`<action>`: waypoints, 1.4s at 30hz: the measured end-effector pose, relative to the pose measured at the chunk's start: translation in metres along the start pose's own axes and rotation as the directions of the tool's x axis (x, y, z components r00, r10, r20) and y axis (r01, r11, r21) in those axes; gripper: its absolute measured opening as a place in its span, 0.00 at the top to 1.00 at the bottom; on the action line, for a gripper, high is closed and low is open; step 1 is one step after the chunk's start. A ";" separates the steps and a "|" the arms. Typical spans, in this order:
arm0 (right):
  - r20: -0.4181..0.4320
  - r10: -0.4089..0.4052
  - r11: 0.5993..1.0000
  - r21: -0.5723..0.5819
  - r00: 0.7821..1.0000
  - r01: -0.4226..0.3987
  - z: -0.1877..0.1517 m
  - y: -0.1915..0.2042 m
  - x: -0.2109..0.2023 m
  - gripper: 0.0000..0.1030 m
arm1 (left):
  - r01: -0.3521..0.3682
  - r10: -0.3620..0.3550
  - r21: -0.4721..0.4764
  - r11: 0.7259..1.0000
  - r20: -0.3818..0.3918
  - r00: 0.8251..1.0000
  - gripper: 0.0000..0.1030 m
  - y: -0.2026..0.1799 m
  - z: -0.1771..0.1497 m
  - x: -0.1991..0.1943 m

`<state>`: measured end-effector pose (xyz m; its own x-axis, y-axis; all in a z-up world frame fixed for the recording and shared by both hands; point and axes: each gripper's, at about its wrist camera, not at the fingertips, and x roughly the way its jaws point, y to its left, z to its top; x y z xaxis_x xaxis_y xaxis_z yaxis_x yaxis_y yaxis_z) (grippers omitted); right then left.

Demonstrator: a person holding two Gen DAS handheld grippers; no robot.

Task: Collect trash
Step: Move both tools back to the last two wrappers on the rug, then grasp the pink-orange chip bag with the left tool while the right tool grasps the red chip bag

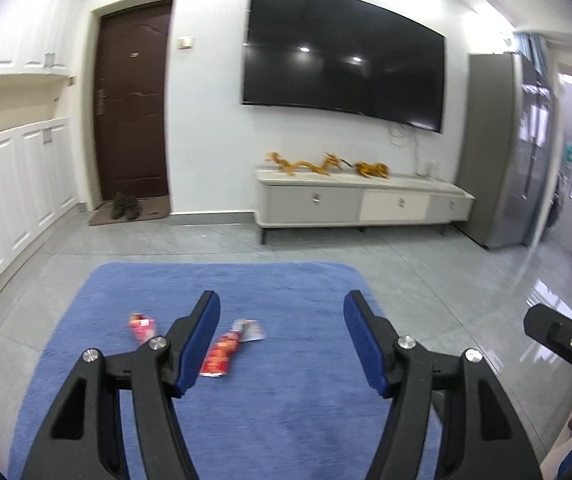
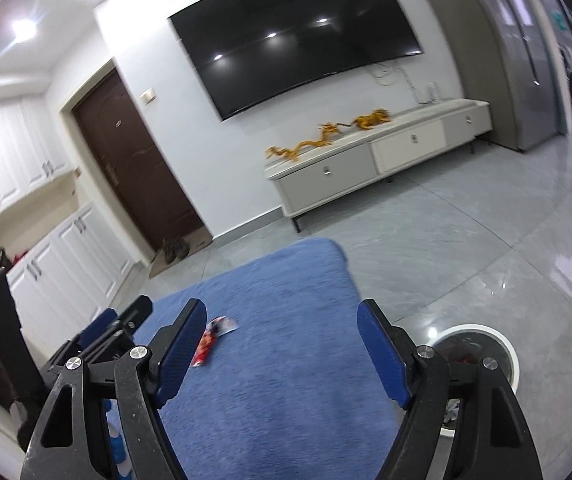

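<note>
The trash here is thin foil snack wrappers, and I judge they weigh almost nothing, bend at any touch and slip easily on smooth pads. They lie flat on the soft blue rug [image 1: 246, 400], so a finger probably has to press a little into the pile to get under an edge. The best place to hold seems to be the crumpled middle, where the foil stands up a bit, not the flat end.

The long red foil wrapper [image 1: 218, 354] lies near the middle of the rug, at about 10 o'clock from the left tongs [image 1: 282, 336], partly behind their left finger. Its far end touches a torn silver and white wrapper piece [image 1: 250, 329]. A smaller red and pink crumpled wrapper [image 1: 142, 326] lies apart, further toward 9 o'clock.

The left tongs are wide apart and hold nothing. The right tongs [image 2: 282, 344] are also wide apart and hold nothing; in their view the long red wrapper is at 10 o'clock. A round white-rimmed trash bin [image 2: 507, 356] stands on the grey tile floor [image 2: 445, 240] just beside the rug, at 3 o'clock from the right tongs, and some scraps seem to be inside it.
</note>
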<state>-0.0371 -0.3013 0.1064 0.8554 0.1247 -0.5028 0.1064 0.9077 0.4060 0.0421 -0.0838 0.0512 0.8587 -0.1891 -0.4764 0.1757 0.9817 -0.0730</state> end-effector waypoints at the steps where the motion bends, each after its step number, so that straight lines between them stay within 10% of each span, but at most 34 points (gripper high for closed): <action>1: -0.010 0.006 1.000 -0.021 1.000 -0.007 -0.002 0.011 0.005 0.26 | -0.012 0.013 -0.016 1.000 0.003 1.000 0.39 0.011 0.000 -0.001; 15: -0.095 0.026 0.981 -0.189 0.995 -0.044 -0.020 0.100 0.050 0.26 | -0.149 0.144 -0.196 0.969 -0.040 0.989 0.39 0.151 -0.011 0.014; 26: -0.225 0.008 0.983 -0.175 0.974 -0.048 -0.031 0.111 0.140 0.24 | -0.303 0.255 -0.354 0.885 -0.178 0.950 0.26 0.268 -0.047 0.068; 36: -0.423 0.021 0.982 -0.159 0.906 -0.097 -0.069 0.108 0.250 0.24 | -0.193 0.072 -0.361 0.913 -0.323 0.944 0.26 0.259 -0.070 0.154; 42: -0.484 0.027 0.982 -0.149 0.875 -0.113 -0.083 0.102 0.290 0.40 | -0.166 0.021 -0.364 0.917 -0.370 0.929 0.27 0.249 -0.073 0.196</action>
<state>0.1795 -0.1393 -0.0615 0.5061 0.3274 -0.7979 -0.0678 0.9374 0.3417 0.2185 0.1248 -0.1244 0.6228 -0.1472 -0.7684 -0.1563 0.9389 -0.3066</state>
